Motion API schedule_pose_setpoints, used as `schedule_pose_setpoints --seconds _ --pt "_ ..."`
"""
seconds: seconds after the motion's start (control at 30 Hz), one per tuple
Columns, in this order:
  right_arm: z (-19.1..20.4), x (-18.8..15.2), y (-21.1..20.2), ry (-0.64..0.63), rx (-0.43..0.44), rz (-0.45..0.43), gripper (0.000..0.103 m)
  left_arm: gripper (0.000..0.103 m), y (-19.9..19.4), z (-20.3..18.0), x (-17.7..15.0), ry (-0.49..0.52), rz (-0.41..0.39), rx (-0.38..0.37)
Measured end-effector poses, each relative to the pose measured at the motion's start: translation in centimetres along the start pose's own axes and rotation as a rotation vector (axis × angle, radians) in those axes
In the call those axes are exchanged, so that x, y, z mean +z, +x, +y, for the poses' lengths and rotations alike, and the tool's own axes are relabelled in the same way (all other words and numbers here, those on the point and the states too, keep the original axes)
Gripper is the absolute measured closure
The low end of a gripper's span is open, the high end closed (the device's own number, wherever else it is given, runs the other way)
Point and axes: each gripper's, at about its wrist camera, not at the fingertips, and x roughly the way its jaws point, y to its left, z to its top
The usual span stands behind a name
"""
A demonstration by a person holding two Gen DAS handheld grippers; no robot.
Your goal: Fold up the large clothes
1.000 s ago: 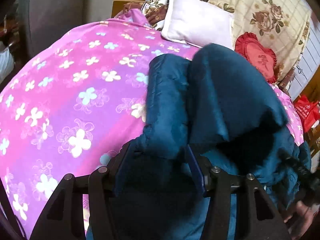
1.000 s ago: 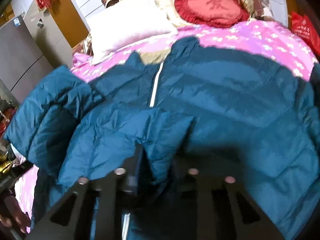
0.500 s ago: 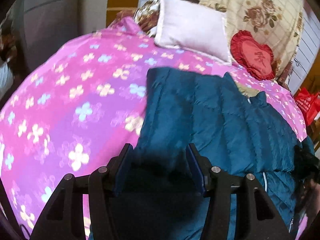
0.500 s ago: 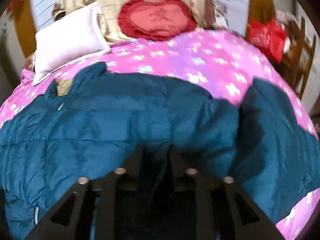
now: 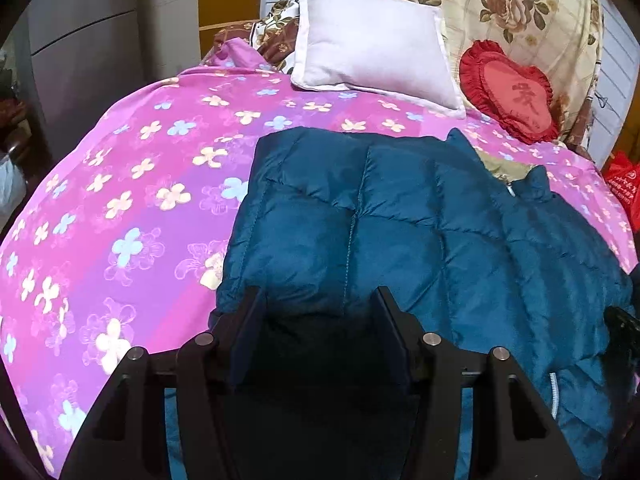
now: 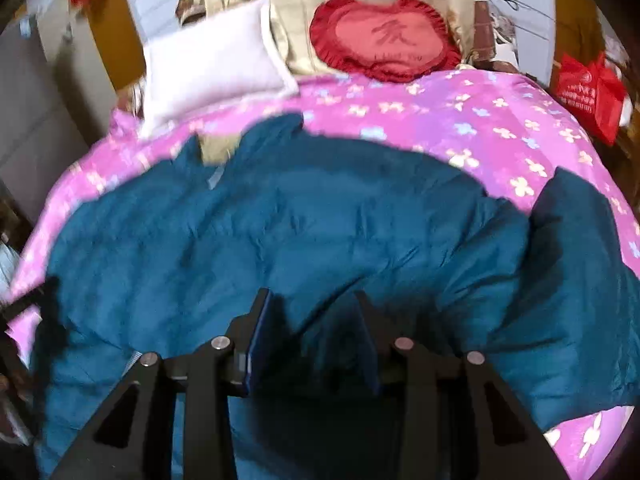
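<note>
The blue padded jacket (image 5: 400, 224) lies spread on the pink floral bedspread (image 5: 120, 200), near its edge. Left gripper (image 5: 320, 320) pinches the hem; right gripper (image 6: 316, 320), fabric between its jaws, is opening to release a laid-over fold.

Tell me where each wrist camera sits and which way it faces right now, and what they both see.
Left wrist: on the left gripper, looking down across the blue jacket toward the white pillow; its fingers hold jacket fabric.
Right wrist: on the right gripper, jaws opening over fabric, facing the heart cushion; the view is blurred.
Shared: jacket, pillow, cushion, pink flowered bedspread.
</note>
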Motion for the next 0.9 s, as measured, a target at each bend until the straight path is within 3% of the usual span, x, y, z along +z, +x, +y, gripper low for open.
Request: schedule_pose_setpoints --seconds 0.27,0.5,0.6,0.9 --pt "0.7 0.7 3.0 -0.007 -0.072 -0.013 0.062 0.064 0.7 -0.1 -0.4 0.007 -0.009 0.002" --pt "0.0 0.5 0.2 0.014 -0.054 -0.032 0.061 0.063 0.7 0.0 -0.5 0.007 -0.012 0.001" --pt "-0.4 0.2 1.1 0.009 -0.084 0.0 0.051 0.063 0.8 0.0 -0.5 0.003 -0.012 -0.005" --pt "-0.1 -1.2 1.7 -0.001 -0.059 0.016 0.051 0.062 0.9 0.1 -0.6 -0.008 -0.019 -0.017"
